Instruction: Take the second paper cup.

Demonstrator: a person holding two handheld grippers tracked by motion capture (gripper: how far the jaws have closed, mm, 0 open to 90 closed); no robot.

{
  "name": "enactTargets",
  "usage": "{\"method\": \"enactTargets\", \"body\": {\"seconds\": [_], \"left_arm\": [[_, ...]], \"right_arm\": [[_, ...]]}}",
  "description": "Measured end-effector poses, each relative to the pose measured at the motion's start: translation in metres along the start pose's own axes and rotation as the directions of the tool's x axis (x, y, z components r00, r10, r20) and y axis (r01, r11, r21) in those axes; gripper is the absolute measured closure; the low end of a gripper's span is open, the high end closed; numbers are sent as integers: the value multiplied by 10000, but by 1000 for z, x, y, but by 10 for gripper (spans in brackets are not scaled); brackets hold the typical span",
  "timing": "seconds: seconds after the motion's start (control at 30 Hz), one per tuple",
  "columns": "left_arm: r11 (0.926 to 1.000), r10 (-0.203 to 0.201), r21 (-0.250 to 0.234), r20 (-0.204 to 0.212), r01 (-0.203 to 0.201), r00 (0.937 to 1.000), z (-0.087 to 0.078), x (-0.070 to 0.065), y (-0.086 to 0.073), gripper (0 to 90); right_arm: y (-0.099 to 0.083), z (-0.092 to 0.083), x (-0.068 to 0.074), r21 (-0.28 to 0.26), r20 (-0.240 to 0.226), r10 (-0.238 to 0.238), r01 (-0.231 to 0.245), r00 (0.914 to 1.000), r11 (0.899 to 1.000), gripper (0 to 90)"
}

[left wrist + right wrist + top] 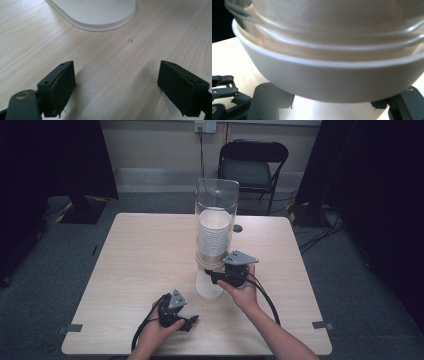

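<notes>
Cup dispenser [214, 227] stands upright near worktop [135, 255] centre, clear tube holding stack of white cups. Right gripper [220, 276] at lowest cup [209, 282] below tube; jaws closed on cup's sides just under rim. Left gripper [189, 322] rests near front edge of worktop, jaws wide apart, nothing between them.

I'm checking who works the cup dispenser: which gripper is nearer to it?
Right. The right gripper is at the cup dispenser, around its lowest cup; the left gripper rests open on the table, apart from it.
</notes>
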State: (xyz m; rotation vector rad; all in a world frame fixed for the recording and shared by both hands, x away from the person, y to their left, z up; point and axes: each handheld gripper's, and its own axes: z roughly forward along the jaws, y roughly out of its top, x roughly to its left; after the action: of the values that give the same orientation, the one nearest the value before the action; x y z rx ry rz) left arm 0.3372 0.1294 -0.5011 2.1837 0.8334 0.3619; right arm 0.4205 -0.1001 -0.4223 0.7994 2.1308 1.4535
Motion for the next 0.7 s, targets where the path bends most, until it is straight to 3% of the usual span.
{"method": "enactTargets", "body": {"seconds": [0.17,0.2,0.23,0.3,0.37,0.43,0.5,0.57,0.7], "left_arm": [[10000,-2,-1,6,2,10000,0,0,0,143],[10000,15,4,4,-15,10000,0,0,0,143],[10000,45,32,13,-45,10000,0,0,0,144],[9999,25,104,-74,-24,10000,-1,0,0,143],[9999,20,107,-48,-19,10000,-1,0,1,143],[9998,115,175,-52,-115,9999,-1,1,1,143],[9998,109,162,-55,-108,9999,-1,1,1,143],[9997,155,181,-65,-154,9999,-1,1,1,143],[9999,79,128,-62,-78,9999,-1,0,1,143]], "right_arm": [[-2,1,0,-89,3,140,-140,9999,9999,362],[-9,7,-3,880,73,-61,54,10000,9961,366],[-21,11,-3,1121,27,62,-65,10000,9937,367],[-29,9,-2,453,-149,367,-360,9992,9983,364],[-26,9,1,576,-77,288,-283,9996,9979,360],[-23,9,-2,734,-305,529,-506,9981,9960,352],[-21,8,-3,909,-314,334,-304,9989,9954,343],[-22,8,-4,1013,-228,164,-140,9996,9948,247],[-21,7,-1,684,-275,471,-452,9985,9966,218]]}}
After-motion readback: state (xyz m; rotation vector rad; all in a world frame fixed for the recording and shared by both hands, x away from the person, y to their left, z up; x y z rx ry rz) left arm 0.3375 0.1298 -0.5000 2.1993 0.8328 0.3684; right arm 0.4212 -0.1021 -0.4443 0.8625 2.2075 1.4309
